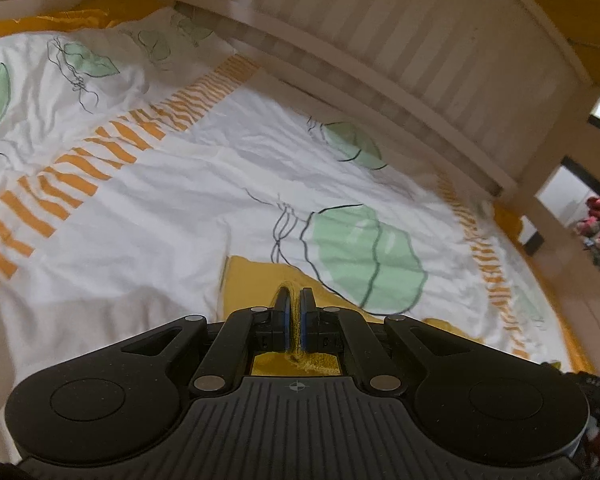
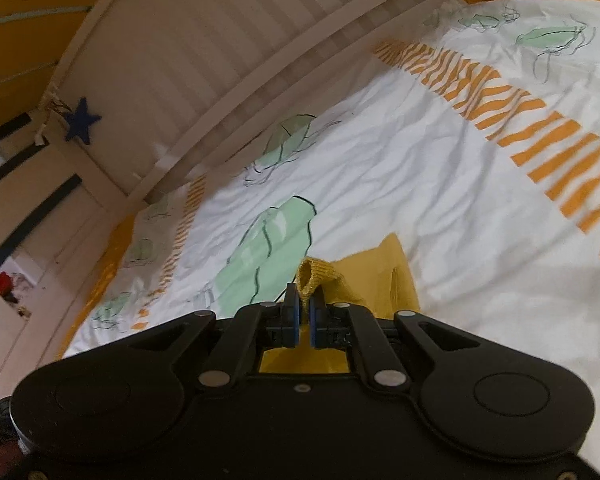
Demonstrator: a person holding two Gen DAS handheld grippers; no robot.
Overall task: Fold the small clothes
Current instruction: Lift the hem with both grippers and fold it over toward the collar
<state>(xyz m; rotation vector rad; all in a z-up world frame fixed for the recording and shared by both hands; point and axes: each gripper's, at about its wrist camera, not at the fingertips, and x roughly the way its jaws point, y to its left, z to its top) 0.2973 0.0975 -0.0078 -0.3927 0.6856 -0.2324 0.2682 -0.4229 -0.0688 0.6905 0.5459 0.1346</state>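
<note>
Bed [image 1: 400, 92] under leaf-print duvet [image 1: 172, 208], yellow garment [image 2: 364, 276] atop

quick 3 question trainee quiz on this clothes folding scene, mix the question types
1. True or false: both grippers are shut on the yellow garment.
2. The blue star hangs on: A) the white headboard B) the duvet C) a gripper
3. Fill in: the leaves printed on the duvet are ____.

Key: 1 true: the left gripper and the right gripper each pinch yellow fabric. 2 A, the white headboard. 3 green.
</note>
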